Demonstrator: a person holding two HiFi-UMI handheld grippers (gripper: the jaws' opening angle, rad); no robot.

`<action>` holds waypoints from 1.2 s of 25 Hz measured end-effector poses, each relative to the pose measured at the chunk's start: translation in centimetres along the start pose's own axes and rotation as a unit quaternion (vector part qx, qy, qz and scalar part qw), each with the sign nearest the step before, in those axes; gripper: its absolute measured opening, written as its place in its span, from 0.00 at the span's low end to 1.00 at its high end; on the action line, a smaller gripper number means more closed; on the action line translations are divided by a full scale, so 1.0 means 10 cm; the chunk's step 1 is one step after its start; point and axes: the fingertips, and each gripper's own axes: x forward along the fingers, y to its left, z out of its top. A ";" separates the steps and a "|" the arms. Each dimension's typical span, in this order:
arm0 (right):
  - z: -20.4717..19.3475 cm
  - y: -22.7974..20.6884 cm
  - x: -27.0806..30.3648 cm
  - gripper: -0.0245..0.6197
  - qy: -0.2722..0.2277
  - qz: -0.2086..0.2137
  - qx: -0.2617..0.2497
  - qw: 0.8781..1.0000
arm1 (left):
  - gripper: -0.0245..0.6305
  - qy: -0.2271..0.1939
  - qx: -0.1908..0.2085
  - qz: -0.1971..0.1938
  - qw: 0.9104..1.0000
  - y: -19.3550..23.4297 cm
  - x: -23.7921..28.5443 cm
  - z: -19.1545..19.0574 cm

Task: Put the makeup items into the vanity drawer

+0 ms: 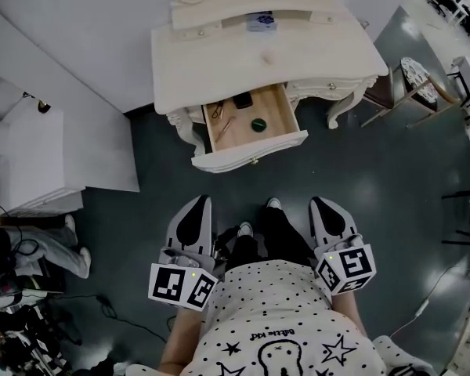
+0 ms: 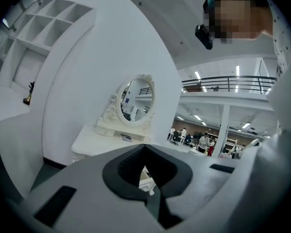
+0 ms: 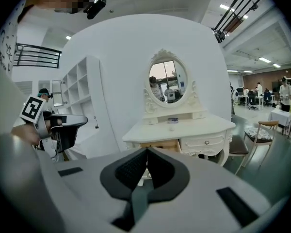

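The left hand-held gripper (image 1: 203, 202) and the right hand-held gripper (image 1: 316, 202) are both closed on nothing, side by side at the person's waist. Well ahead of them, between their lines, the vanity drawer (image 1: 254, 153) stands open under the counter (image 1: 219, 61). Inside it lie a round dark item (image 1: 258, 124), a small black item (image 1: 242, 100) and a thin stick (image 1: 227, 123).

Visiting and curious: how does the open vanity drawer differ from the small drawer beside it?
The open drawer is pulled out; the small drawer is shut. The open drawer shows its wooden inside and items; the small drawer shows only its front. Both have white fronts with a knob.
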 end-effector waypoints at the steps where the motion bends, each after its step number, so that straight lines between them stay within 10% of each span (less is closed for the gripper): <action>1: 0.04 -0.06 0.06 0.05 0.000 0.007 -0.002 1.000 | 0.03 -0.006 -0.001 0.009 1.000 -0.02 0.06 0.03; 16: 0.37 -0.89 0.47 0.05 -0.008 0.063 -0.022 0.998 | 0.03 -0.048 0.011 0.063 0.997 -0.34 0.82 0.16; 30: 0.50 -1.36 0.62 0.05 -0.020 0.010 0.002 1.000 | 0.03 -0.033 0.018 -0.024 0.999 -0.63 1.61 0.23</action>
